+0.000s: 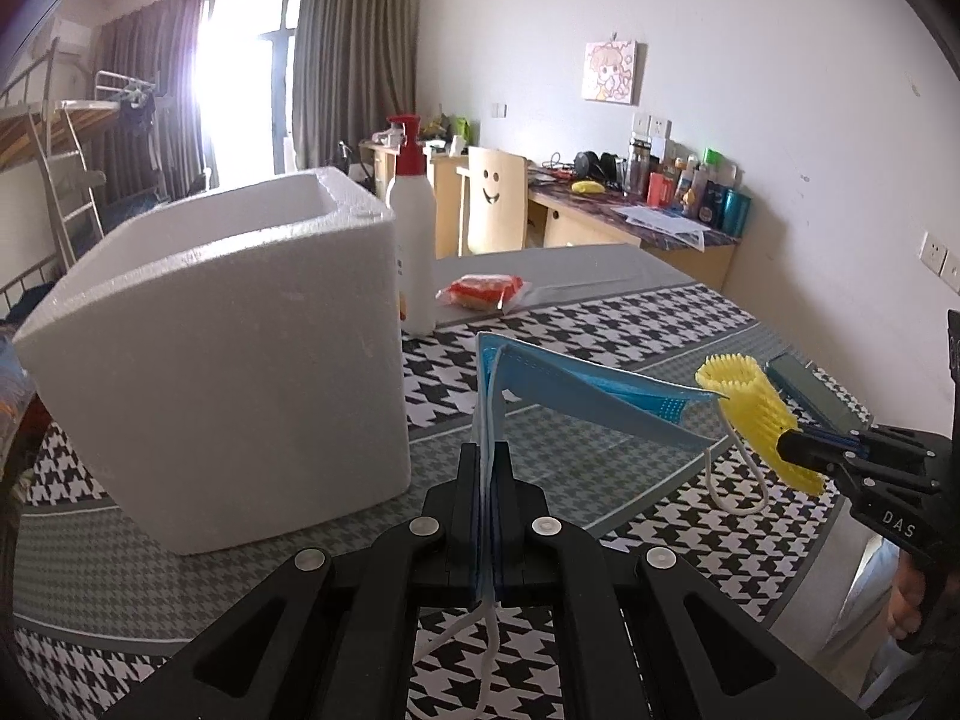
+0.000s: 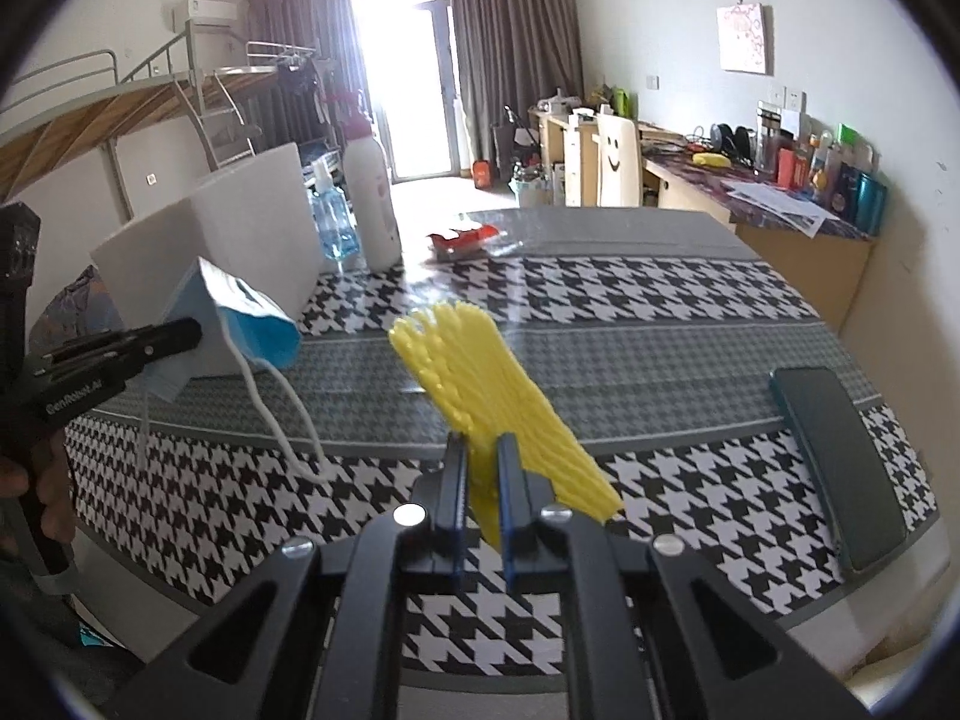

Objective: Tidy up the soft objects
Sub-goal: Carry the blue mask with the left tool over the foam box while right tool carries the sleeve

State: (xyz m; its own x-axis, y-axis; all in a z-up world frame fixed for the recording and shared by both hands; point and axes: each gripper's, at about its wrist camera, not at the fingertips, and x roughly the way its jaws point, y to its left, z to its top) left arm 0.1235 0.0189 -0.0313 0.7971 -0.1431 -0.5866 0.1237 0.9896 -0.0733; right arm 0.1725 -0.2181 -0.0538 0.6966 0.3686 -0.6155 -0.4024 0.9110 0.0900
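Left hand-held gripper [image 1: 489, 468]: clamped on mask [image 1: 576, 396], held above tabletop [image 1: 600, 306]
Right hand-held gripper [image 2: 480, 462]: pinching yellow net [image 2: 498, 384], also aloft
Foam box [image 1: 228, 348]: left, open top; carry both over its rim before releasing, mind dangling loops

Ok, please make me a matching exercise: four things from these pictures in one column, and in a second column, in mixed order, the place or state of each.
Things:
1. blue face mask
2. yellow foam net
3. white foam box
4. dark phone

Place or state:
A. lies flat on the table, near its right edge
B. pinched in the left gripper
C. stands open-topped beside the white pump bottle
D. pinched in the right gripper

Pairs: 1-B, 2-D, 3-C, 4-A
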